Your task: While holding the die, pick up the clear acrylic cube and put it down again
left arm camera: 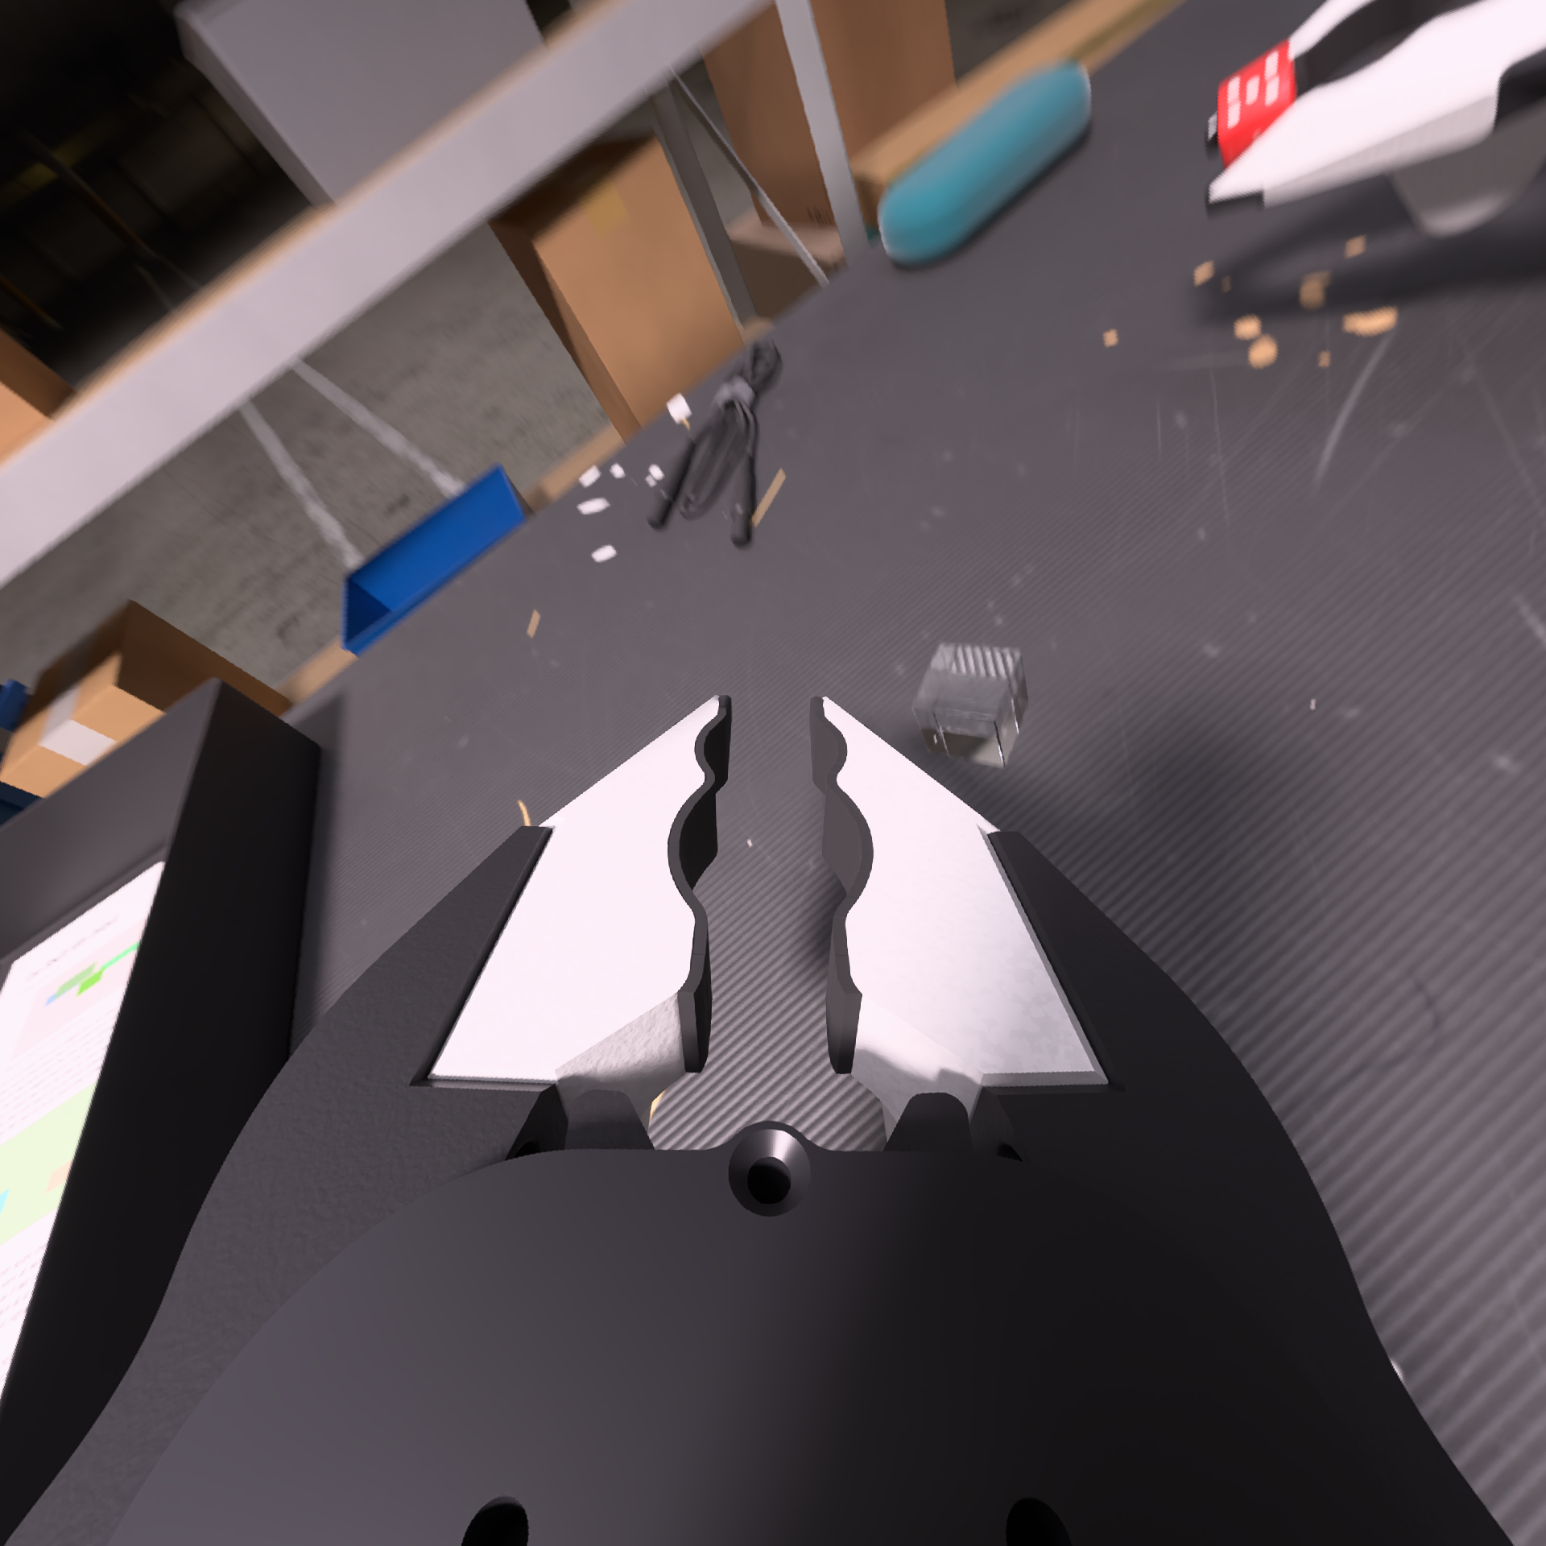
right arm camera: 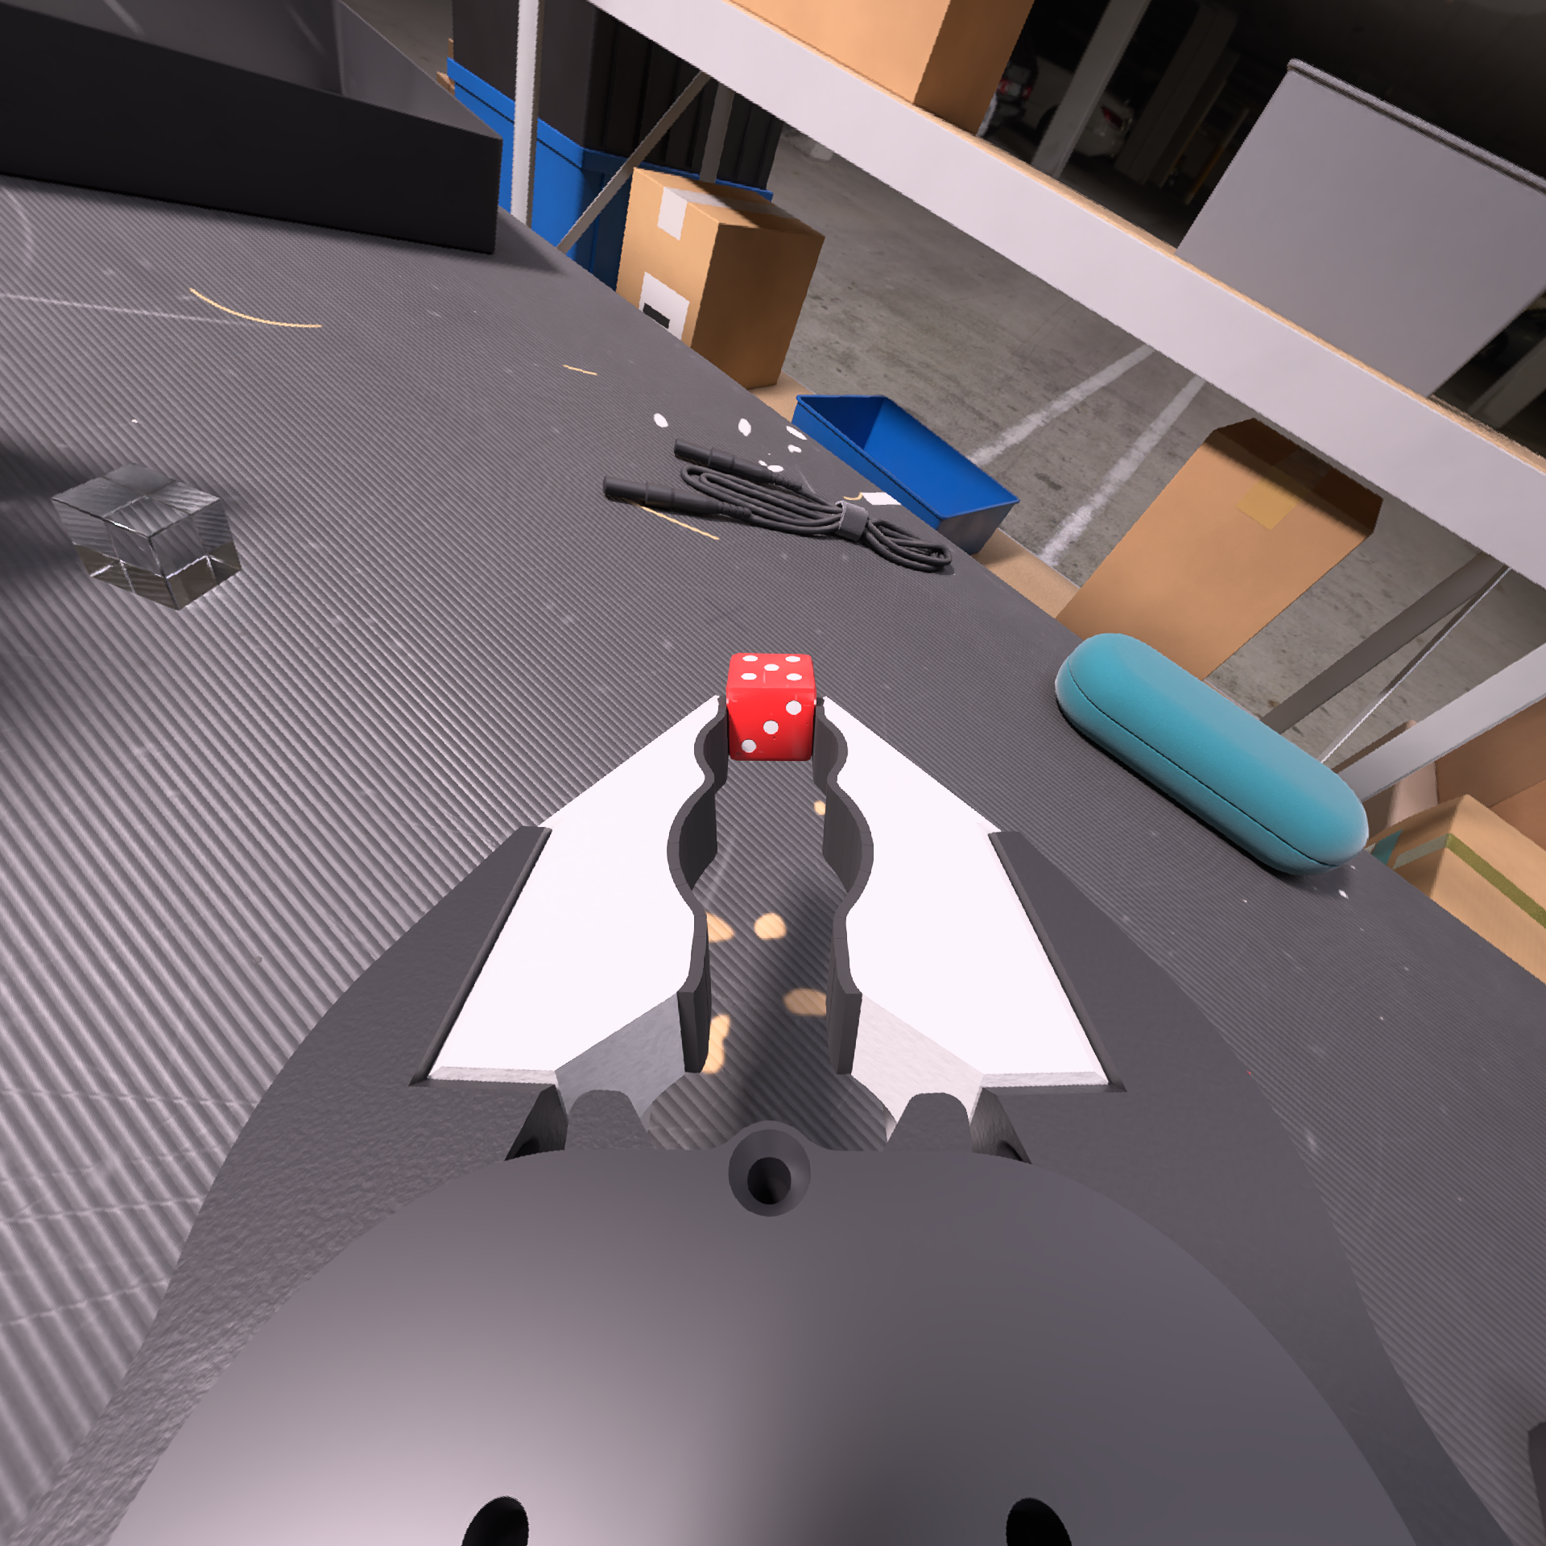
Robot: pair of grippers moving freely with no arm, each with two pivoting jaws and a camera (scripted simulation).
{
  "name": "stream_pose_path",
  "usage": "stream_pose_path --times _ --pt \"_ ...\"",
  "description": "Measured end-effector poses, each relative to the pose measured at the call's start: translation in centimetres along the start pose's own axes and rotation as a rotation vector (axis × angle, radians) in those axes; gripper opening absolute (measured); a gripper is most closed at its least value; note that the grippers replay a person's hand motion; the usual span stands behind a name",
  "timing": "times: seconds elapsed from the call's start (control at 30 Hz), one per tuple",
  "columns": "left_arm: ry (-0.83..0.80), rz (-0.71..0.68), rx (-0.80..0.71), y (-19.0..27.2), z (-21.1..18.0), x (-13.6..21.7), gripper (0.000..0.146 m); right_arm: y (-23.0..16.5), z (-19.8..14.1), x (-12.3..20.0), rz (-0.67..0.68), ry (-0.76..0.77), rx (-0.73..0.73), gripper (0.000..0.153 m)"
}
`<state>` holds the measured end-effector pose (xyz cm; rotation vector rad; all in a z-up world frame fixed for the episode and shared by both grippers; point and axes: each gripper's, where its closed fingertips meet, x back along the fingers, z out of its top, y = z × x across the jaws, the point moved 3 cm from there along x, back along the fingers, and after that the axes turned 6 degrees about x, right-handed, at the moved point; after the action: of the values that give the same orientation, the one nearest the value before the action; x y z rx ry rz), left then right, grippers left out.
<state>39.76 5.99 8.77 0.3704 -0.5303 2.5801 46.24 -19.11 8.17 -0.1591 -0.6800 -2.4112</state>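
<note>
The clear acrylic cube (left arm camera: pixel 970 704) rests on the dark ribbed table, just right of and slightly beyond my left gripper's tips. My left gripper (left arm camera: pixel 770 711) is open by a narrow gap, empty, and low over the table. The cube also shows in the right wrist view (right arm camera: pixel 146 531), far to the left. My right gripper (right arm camera: pixel 770 711) is shut on the red die with white pips (right arm camera: pixel 770 707), held at the fingertips above the table. In the left wrist view the right gripper (left arm camera: pixel 1246 125) with the die (left arm camera: pixel 1252 99) is at the top right.
A teal oblong case (right arm camera: pixel 1209 753) lies near the table's edge. A coiled black cable (right arm camera: pixel 803 502) lies farther out, with a blue bin (right arm camera: pixel 912 464) beyond it. A black box (left arm camera: pixel 209 878) stands at the left. Shelves with cardboard boxes (right arm camera: pixel 719 268) lie beyond the edge.
</note>
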Motion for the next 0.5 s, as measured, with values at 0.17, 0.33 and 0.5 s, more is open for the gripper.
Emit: stream_pose_path --times 0.17,0.33,0.5 --pt "-0.132 -0.148 -0.048 2.2 -1.5 -1.8 0.029 0.0 0.0 0.0 -0.002 0.0 -0.002 0.019" --pt "-0.211 -0.274 -0.092 3.7 -1.4 -3.4 0.058 0.1 0.0 0.1 -0.007 0.004 -0.004 0.019" --pt "-0.301 -0.395 -0.116 4.5 -1.7 -4.6 0.053 0.1 0.0 0.1 -0.005 0.004 -0.003 0.019"
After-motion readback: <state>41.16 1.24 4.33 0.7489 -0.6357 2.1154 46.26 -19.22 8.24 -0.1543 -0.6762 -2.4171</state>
